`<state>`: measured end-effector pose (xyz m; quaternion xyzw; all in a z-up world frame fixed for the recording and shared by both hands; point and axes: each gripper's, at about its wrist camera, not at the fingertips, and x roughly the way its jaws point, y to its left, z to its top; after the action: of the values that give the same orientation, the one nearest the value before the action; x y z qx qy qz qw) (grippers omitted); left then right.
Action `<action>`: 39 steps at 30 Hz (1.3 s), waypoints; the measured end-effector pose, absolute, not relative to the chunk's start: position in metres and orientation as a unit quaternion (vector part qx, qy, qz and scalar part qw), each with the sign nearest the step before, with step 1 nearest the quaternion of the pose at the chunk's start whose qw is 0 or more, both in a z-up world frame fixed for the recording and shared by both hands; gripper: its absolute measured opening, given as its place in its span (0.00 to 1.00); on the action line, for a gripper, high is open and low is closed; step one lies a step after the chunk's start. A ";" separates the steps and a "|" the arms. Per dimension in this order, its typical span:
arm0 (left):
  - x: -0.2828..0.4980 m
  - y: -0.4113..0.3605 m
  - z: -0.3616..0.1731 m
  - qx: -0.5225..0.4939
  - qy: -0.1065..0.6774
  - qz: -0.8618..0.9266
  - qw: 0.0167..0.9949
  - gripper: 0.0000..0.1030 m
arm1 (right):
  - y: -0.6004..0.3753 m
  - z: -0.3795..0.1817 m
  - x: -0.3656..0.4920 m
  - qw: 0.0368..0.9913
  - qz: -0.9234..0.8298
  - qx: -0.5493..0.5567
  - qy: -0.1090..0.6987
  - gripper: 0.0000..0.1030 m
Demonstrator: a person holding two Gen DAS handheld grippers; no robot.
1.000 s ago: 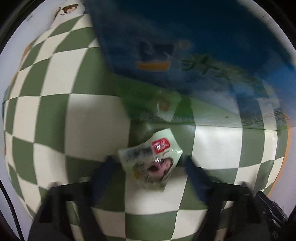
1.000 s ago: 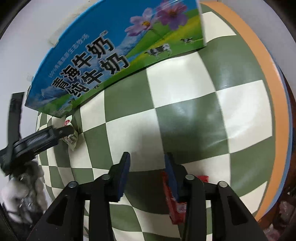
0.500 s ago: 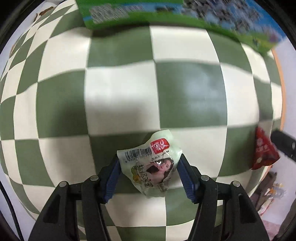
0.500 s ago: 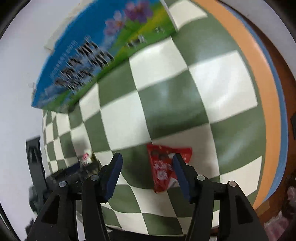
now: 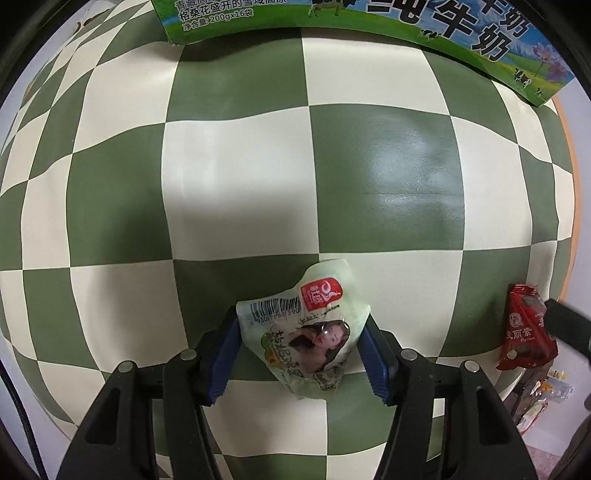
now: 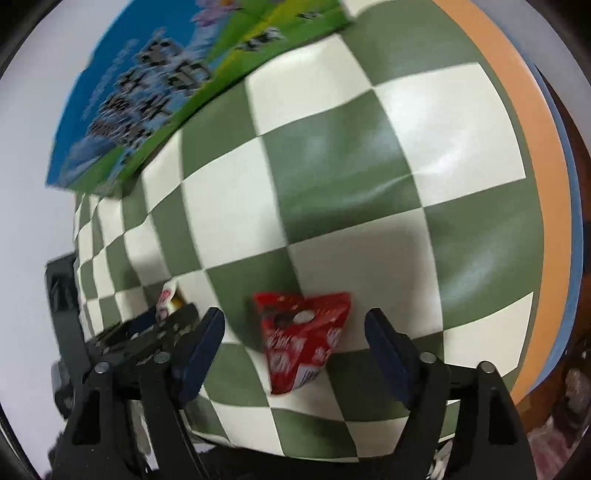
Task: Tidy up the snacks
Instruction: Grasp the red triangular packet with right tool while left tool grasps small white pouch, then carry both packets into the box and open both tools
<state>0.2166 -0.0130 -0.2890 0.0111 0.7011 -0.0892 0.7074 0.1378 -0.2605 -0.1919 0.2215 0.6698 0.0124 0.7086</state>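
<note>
A pale green snack packet [image 5: 310, 328] with a red logo and a woman's picture sits between the blue pads of my left gripper [image 5: 301, 345], which is shut on it above the checkered cloth. A red snack packet [image 6: 301, 338] lies on the cloth between the spread fingers of my right gripper [image 6: 295, 350], which is open around it without touching. The red packet also shows at the right edge of the left wrist view [image 5: 524, 328]. The left gripper and green packet [image 6: 168, 297] show at the left of the right wrist view.
A large blue and green milk carton box [image 5: 369, 26] stands at the far side of the table, also in the right wrist view [image 6: 177, 85]. The green and cream checkered cloth [image 5: 236, 173] covers the table. The table's orange edge [image 6: 532, 147] runs on the right.
My left gripper closed on the green packet and pulled back from the box. My right gripper opened wide and drew back, so the red packet lies between its fingers.
</note>
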 end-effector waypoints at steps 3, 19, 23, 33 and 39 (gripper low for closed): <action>0.214 -0.027 -0.286 0.014 0.702 -0.089 0.707 0.56 | -0.243 -0.192 0.134 0.711 0.021 0.181 0.680 0.79; 0.217 -0.029 -0.286 0.015 0.705 -0.088 0.703 0.56 | -0.225 -0.198 0.137 0.754 -0.003 0.075 0.653 0.48; 0.219 -0.026 -0.289 0.003 0.707 -0.088 0.702 0.56 | -0.226 -0.206 0.140 0.751 -0.006 0.086 0.654 0.48; 0.216 -0.028 -0.281 0.017 0.700 -0.088 0.708 0.54 | -0.220 -0.204 0.134 0.763 -0.003 0.067 0.643 0.46; 0.215 -0.031 -0.261 0.011 0.693 -0.101 0.714 0.54 | -0.216 -0.190 0.136 0.772 0.010 0.082 0.630 0.45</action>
<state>0.2152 -0.0313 -0.2607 0.0105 0.6932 -0.1011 0.7135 0.1360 -0.2160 -0.1903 0.0821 0.6297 0.0105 0.7724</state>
